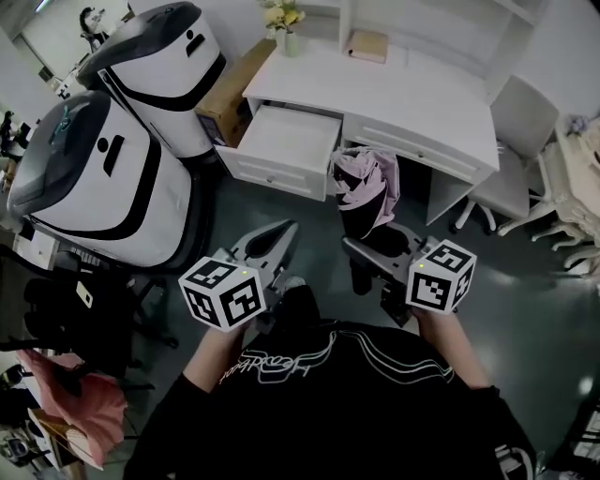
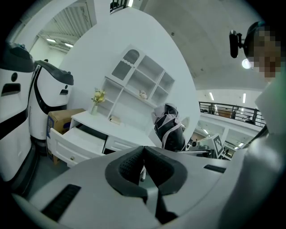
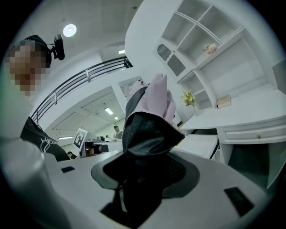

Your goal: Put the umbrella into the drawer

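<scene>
A folded pink and black umbrella point(image 1: 367, 192) stands upright in my right gripper point(image 1: 364, 246), which is shut on its lower end. In the right gripper view the umbrella point(image 3: 149, 120) fills the space between the jaws. My left gripper point(image 1: 274, 241) is shut and holds nothing; it hangs to the left of the umbrella point(image 2: 169, 126). The white desk point(image 1: 394, 94) lies ahead, and its left drawer point(image 1: 281, 145) is pulled out and looks bare inside. The same drawer point(image 2: 78, 141) shows at the left of the left gripper view.
Two large white and black machines point(image 1: 103, 178) stand at the left. A cardboard box point(image 1: 230, 89) sits beside the desk. A flower vase point(image 1: 286, 28) and a small box point(image 1: 367, 45) rest on the desktop. A white chair point(image 1: 516, 159) stands at the right.
</scene>
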{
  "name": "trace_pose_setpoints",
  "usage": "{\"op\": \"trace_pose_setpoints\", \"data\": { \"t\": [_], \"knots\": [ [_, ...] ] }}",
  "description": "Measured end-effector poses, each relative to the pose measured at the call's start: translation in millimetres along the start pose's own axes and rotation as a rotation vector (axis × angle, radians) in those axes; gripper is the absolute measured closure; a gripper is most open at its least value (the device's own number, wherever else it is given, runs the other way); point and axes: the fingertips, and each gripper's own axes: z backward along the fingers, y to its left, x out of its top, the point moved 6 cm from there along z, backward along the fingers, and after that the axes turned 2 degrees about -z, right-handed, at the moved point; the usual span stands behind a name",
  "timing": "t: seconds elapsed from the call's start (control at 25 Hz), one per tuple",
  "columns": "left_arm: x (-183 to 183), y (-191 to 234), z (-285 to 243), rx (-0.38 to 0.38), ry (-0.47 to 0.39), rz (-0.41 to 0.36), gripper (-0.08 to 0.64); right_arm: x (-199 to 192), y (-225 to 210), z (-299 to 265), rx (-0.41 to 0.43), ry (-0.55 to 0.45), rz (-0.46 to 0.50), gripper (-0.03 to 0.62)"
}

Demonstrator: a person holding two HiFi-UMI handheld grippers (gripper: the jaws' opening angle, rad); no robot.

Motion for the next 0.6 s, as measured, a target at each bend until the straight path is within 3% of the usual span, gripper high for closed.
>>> {"op": "trace_pose_setpoints", "data": {
  "t": [0.32,0.6],
  "knots": [
    [80,161,-47,-0.019,0.07,-0.022,0.538,66,-68,-157,-0.028,0.019,-0.06,0.37],
    [108,240,-67,-0.04,0.09,-0.028,0.538,96,-103,-231,-0.078,0.017,-0.038,0.37]
  ]
}}
